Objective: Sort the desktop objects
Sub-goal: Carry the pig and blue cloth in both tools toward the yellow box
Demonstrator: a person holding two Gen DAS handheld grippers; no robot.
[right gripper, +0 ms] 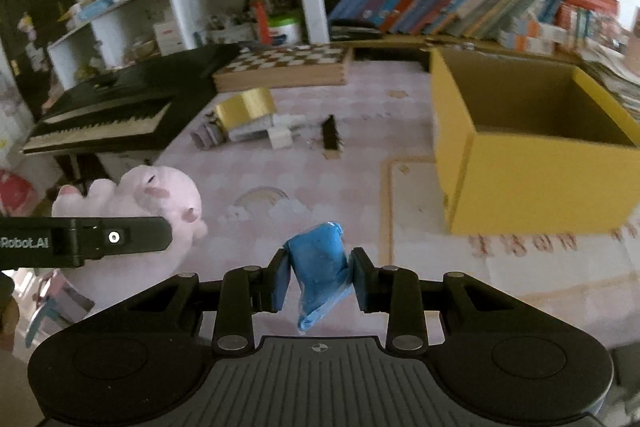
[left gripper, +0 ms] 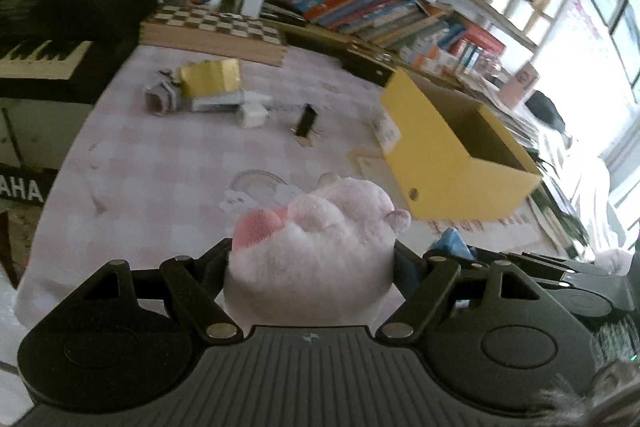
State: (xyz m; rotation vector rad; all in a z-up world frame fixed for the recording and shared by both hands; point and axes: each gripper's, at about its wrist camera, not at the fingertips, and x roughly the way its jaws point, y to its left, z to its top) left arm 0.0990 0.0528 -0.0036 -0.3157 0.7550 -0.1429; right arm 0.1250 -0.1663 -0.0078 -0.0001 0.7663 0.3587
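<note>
— Above the pink bench (right gripper: pixel 360 115) we carry two things at once: our left claw (left gripper: pixel 310 259) stands wide around the pink plush toy (left gripper: pixel 320 239) and grips it, and our right claw (right gripper: pixel 320 275) is pinched narrow on the blue bag (right gripper: pixel 320 259).

— So how far along are we?

— Early, we judge. The yellow box (right gripper: pixel 540 167) sits open on our right, and what we can see of its inside looks bare. Neither load is in it yet.

— And what is left on the bench?

— A cluster at the far side: the gold box (right gripper: pixel 248 107), some grey and white packets (right gripper: pixel 260 133) just beside it, and a small black comb-like piece (right gripper: pixel 330 133) near them.

— Room to move?

— Plenty between us and the box; the middle of the bench is bare. We mind the box's near wall, which both loads must clear, and the keyboard (right gripper: pixel 108 115) past the left edge.
</note>
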